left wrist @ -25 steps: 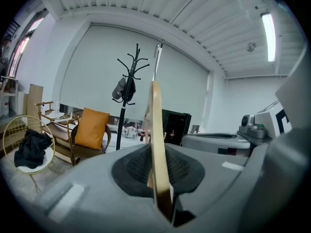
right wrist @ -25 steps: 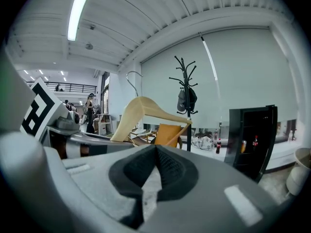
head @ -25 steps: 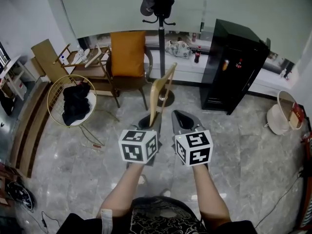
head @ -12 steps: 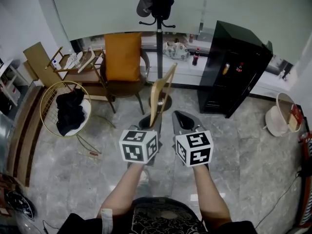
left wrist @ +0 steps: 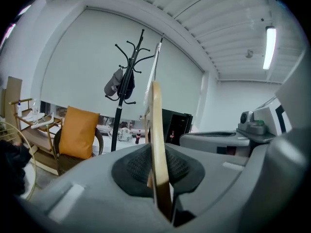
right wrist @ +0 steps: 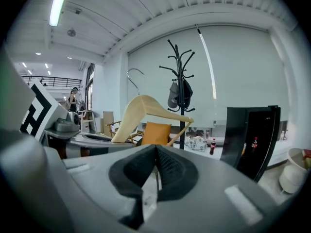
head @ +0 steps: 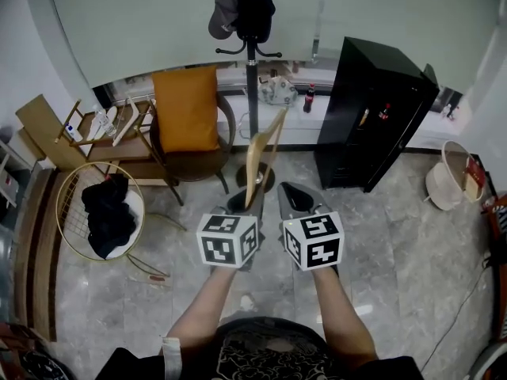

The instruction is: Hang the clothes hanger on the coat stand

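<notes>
Left gripper [head: 244, 206] pinching wooden clothes hanger [head: 261, 155] by its lower end, hanger upright above the jaws, metal hook on top. Right gripper [head: 298, 201] just beside it, jaws pressed together, nothing between them. Coat stand [head: 252, 70] on the floor by the far wall, between orange-cushion chair [head: 186, 109] and black cabinet [head: 372, 109], cap [head: 225, 10] hung on it. Hanger well apart from the stand

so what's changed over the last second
The person has stepped closer to the coat stand; its base, the orange-cushioned chair and the wire basket have slid down the head view. The left gripper stays shut on the wooden hanger, the right gripper stays shut and empty.
</notes>
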Demonstrator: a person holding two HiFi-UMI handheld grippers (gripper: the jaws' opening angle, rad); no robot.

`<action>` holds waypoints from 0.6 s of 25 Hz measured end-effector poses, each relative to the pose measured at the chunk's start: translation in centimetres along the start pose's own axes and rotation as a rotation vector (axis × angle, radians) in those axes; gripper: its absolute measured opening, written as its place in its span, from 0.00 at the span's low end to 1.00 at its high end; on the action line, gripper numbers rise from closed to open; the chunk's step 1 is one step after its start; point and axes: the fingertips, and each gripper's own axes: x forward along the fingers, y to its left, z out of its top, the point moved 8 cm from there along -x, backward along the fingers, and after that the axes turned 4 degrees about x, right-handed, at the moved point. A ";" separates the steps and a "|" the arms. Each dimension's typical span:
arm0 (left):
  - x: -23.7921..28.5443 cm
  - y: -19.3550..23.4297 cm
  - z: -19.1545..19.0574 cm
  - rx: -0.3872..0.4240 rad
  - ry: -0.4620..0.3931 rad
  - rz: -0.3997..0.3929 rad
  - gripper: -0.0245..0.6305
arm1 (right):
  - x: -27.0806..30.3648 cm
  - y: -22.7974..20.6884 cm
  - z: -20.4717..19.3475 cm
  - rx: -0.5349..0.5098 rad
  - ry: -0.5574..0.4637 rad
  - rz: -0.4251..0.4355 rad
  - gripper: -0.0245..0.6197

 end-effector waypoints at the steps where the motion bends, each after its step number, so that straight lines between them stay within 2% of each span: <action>1: 0.1 0.8 0.1 0.002 0.000 -0.009 0.09 | 0.7 0.4 0.2 0.000 -0.002 -0.007 0.04; 8: 1.1 5.5 0.1 -0.004 0.005 -0.054 0.09 | 4.7 2.7 0.8 0.000 0.000 -0.039 0.04; 15: 2.1 7.7 0.2 -0.020 0.006 -0.086 0.09 | 6.9 3.0 0.9 -0.001 0.010 -0.064 0.04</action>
